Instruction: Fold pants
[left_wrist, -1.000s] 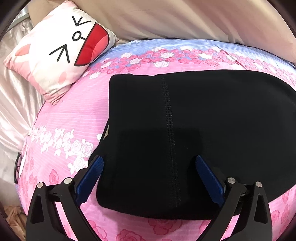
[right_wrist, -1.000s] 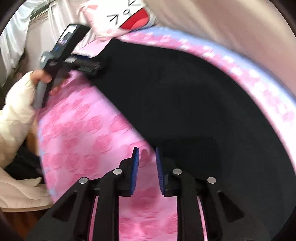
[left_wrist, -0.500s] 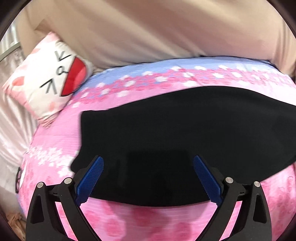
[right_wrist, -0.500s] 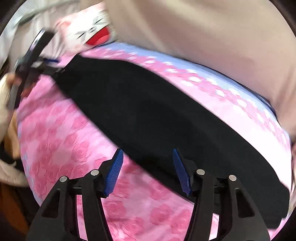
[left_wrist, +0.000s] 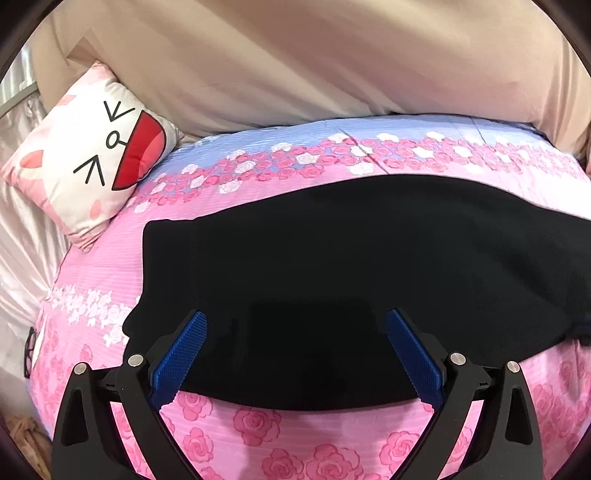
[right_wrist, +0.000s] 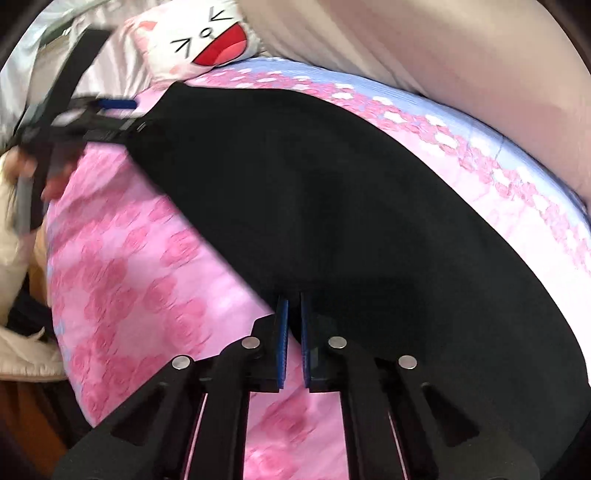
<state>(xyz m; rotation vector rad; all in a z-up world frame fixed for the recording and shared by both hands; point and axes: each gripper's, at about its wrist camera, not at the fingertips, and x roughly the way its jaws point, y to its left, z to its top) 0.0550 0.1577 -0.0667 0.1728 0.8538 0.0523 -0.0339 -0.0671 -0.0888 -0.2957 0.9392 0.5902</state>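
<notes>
**Right claw pinched on the pants edge, left one wide apart**

Right gripper (right_wrist: 292, 317) has its blue ribbed pads nearly together at the near edge of the black stretchy pants (right_wrist: 332, 206). Looks like a thin bit of fabric is caught between them, though the blur makes it hard to swear to. Left gripper (left_wrist: 295, 354) has its fingers spread wide, hovering over the near hem and gripping nothing.

Progress-wise: the pants lie flat as one long dark band across the bed, so my guess is the legs are already laid one on the other lengthwise. What's left is the crosswise folds, bringing one end over to the other, then tidying up. Can't see any layers clearly since black on black hides everything.

Surface is a soft bed with a pink rose-print sheet (left_wrist: 303, 435), going blue along the far side. A white cartoon cat-face pillow (left_wrist: 92, 158) sits at the far left corner, well apart from the pants, and a beige blanket (left_wrist: 295, 62) is bunched up behind.
</notes>
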